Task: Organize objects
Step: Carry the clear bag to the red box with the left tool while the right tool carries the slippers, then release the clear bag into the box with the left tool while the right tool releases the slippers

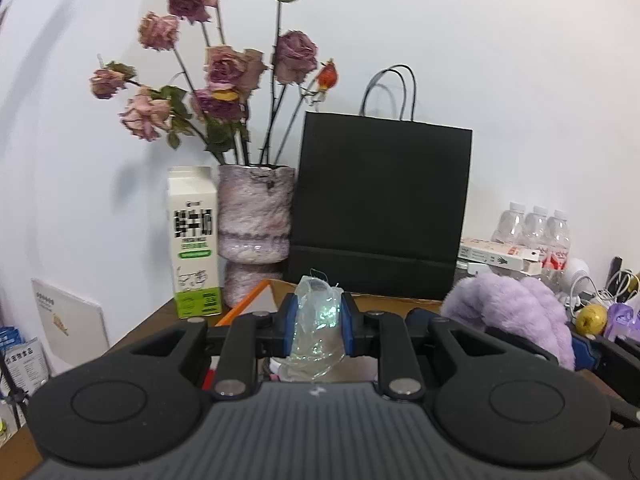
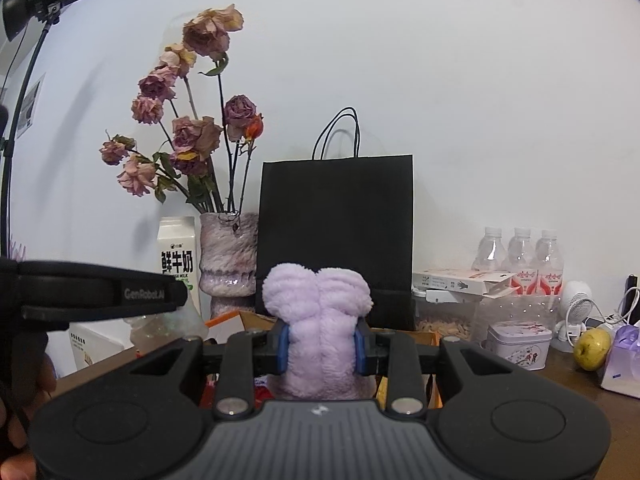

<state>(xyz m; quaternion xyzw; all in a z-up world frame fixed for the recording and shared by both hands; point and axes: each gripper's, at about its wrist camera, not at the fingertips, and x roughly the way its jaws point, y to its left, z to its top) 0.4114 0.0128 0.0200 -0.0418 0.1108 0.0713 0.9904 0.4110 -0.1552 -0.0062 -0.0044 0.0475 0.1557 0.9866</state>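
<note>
Because the back of the table is already full, with a black bag leaning on the wall, a vase of dried roses, a milk carton and three bottles in a row, I judge that the two things now carried are lifted out of the cardboard box in front, to find a place elsewhere. Both are held in the air above that box, side by side, so each hand has one item and nothing is dragged over the clutter. The right gripper has its jaws closed on a plush, which is squeezed narrow between the blue pads and swells out above them in two round lobes; it is pale lilac, fluffy and soft, so it gives under pressure and should not slip easily. The left gripper has its jaws closed tight on a plastic wrap, clear, crumpled and a little iridescent, standing up above the pads and hanging below; it looks very light and thin, and could slide out if the grip loosens.
</note>
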